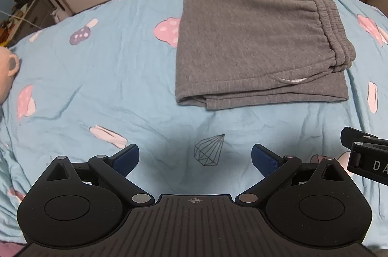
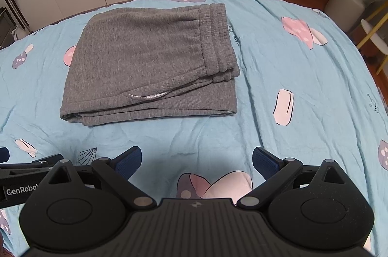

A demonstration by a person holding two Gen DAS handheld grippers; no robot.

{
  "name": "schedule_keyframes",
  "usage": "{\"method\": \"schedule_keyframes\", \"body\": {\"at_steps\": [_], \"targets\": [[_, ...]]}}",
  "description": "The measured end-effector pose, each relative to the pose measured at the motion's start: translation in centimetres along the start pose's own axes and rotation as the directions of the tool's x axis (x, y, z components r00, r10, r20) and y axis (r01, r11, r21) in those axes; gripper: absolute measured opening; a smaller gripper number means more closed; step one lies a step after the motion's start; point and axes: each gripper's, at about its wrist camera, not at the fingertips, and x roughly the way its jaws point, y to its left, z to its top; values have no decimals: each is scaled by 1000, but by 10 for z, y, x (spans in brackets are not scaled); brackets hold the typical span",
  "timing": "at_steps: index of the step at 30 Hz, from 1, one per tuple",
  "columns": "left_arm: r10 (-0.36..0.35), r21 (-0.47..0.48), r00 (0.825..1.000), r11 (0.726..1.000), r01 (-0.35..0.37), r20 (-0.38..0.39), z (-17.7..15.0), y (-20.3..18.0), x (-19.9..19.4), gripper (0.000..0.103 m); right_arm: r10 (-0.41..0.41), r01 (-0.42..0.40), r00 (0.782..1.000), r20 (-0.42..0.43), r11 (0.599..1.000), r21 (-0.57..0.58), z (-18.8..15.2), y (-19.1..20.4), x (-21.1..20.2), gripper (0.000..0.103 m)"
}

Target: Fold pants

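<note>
Left hand-held gripper [image 1: 195, 157] spread, empty | right hand-held gripper [image 2: 197, 160] likewise | pants [image 2: 150, 62] folded

The right tool [image 1: 363, 155] is cut off by the frame edge.

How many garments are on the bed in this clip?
1. A single pair of folded grey pants lies on the blue sheet, ahead of both open grippers; nothing else visible, though off-frame areas are unseen.

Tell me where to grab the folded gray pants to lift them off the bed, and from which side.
Grip the gray pants at the stacked near edge, coming in low from the front with open tongs: all layers end there, so one pinch likely catches the whole bundle.
</note>
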Motion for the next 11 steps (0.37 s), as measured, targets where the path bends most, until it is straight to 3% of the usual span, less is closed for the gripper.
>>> {"method": "schedule_keyframes", "body": {"at_steps": [7,11], "targets": [[44,28,998,999,-45,45,-1,-6,-3,102,-5,5,1000,1,1000,-3,-1,-2,2,98],[13,30,999,999,-14,34,-1,-7,-2,102,-3,3,1000,-1,1000,1,0,-3,3,98]]}}
